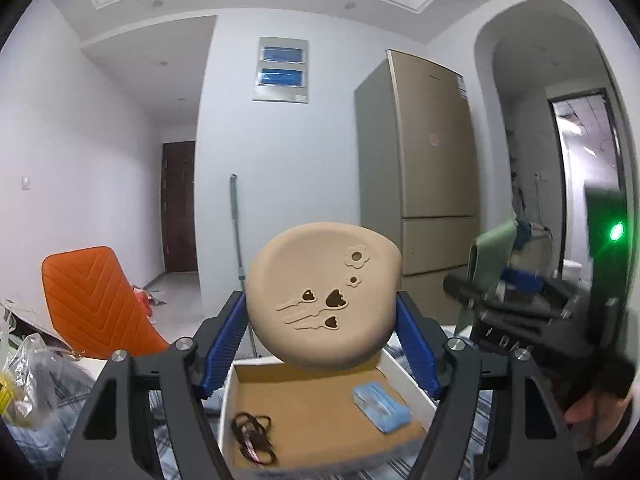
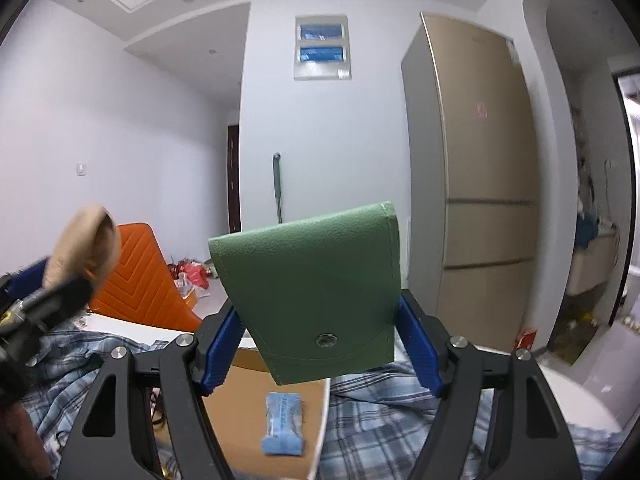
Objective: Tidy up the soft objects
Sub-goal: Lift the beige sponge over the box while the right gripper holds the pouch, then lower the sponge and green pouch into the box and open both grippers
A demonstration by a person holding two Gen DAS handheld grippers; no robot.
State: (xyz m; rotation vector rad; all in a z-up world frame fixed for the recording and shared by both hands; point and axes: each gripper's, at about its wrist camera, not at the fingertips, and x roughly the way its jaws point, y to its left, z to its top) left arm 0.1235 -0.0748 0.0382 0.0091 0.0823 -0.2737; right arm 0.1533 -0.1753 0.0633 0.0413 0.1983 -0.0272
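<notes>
My left gripper (image 1: 322,320) is shut on a beige rounded soft pad (image 1: 320,292) with flower cut-outs, lifted above a cardboard box (image 1: 320,412). Its blue pads (image 1: 224,340) press the pad's two sides. My right gripper (image 2: 318,328) is shut on a green leather-look pouch (image 2: 316,292) with a snap button, held above the same box (image 2: 248,420). In the box lie a blue packet (image 1: 380,402) and a dark cord (image 1: 254,436). The right gripper with the green pouch (image 1: 490,256) shows blurred at the right of the left wrist view. The beige pad (image 2: 86,244) appears at the left of the right wrist view.
A blue plaid cloth (image 2: 380,412) covers the table under the box. An orange chair (image 1: 96,304) stands behind at left, plastic bags (image 1: 28,380) at far left. A gold fridge (image 1: 424,160) and a mop (image 1: 238,240) stand by the far wall.
</notes>
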